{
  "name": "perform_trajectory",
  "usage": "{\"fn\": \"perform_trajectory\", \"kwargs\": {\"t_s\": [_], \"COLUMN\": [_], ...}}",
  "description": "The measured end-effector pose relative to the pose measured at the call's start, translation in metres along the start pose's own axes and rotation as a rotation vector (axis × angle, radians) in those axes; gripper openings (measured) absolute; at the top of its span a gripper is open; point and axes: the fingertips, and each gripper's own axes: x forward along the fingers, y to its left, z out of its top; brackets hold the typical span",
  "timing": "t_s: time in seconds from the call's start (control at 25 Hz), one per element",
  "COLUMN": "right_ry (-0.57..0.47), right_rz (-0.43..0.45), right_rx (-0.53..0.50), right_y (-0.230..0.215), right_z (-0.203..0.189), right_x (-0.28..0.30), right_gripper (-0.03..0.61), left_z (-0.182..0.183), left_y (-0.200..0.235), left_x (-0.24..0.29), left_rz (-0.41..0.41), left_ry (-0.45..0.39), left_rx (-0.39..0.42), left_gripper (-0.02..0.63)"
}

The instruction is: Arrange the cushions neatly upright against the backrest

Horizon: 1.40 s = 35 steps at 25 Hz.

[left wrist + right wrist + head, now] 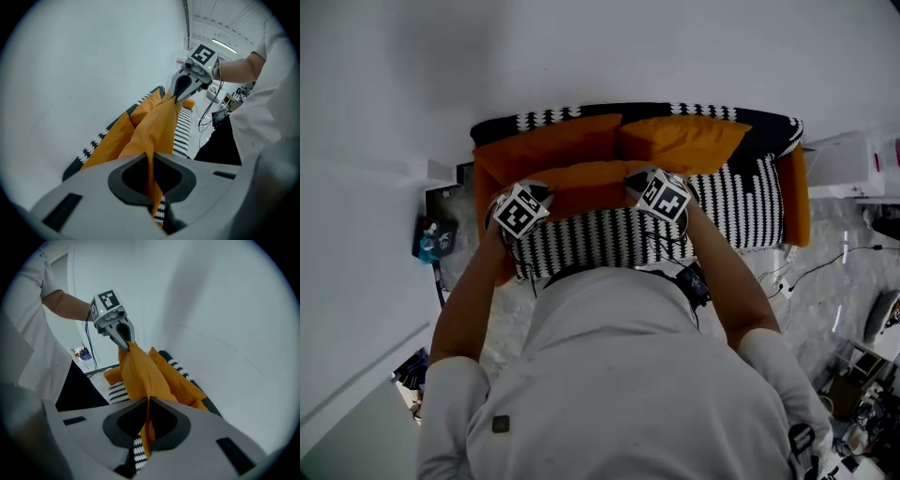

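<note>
A white wall [581, 47] rises behind the sofa [750, 202]. Left of the sofa, a blue bag [434, 240] sits low down. Right of it, a white box [847, 165] and black cables [821, 265] lie on the grey floor [836, 225].

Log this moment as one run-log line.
left hand-held gripper: shut on orange cushion | right hand-held gripper: shut on same cushion | cushion: held between both, over striped sofa
</note>
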Motion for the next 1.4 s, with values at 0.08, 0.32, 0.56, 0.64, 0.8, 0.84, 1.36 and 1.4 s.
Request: {"fn": "perform_trajectory", "kwargs": {"t_s": [0.08, 0.32, 0.56, 0.64, 0.8, 0.84, 1.36, 1.4], "right_ry": [-0.008, -0.025, -0.049, -0.065, -0.085, -0.086, -0.094, -0.095], "right_rz": [-0.025, -0.114, -0.208, -0.234, -0.273, -0.285, -0.446, -0.454], "right_rx": [0.030, 0.114, 0.184, 0.211, 0.262, 0.273, 0.442, 0.455], "right_y": [0.001, 0.007, 0.031, 0.042, 0.065, 0.070, 0.111, 0.111], "right_z": [-0.026, -0.115, -0.212, -0.244, -0.302, -0.316, -0.436, -0.443], "right_x": [-0.022, -0.097, -0.171, -0.194, -0.240, -0.251, -0.351, -0.355], "right_gripper": [0.034, 0.034, 0.034, 0.034, 0.034, 0.034, 0.034, 0.034], "left_z": [0.022, 0.098, 0.163, 0.183, 0.220, 0.229, 0.320, 0.326], "left_y": [-0.020, -0.094, -0.189, -0.222, -0.284, -0.299, -0.422, -0.426], "left_x": [0.011, 0.046, 0.085, 0.097, 0.116, 0.121, 0.172, 0.176], "left_rz": [-0.012, -0.044, -0.088, -0.096, -0.101, -0.105, -0.216, -0.222], "left_ry": [-0.002, -0.003, -0.019, -0.021, -0.020, -0.019, -0.035, -0.036], "left_rx": [0.028, 0.130, 0.232, 0.267, 0.333, 0.346, 0.534, 0.546], "left_gripper": [0.023, 0.023, 0.023, 0.023, 0.023, 0.023, 0.023, 0.023]}}
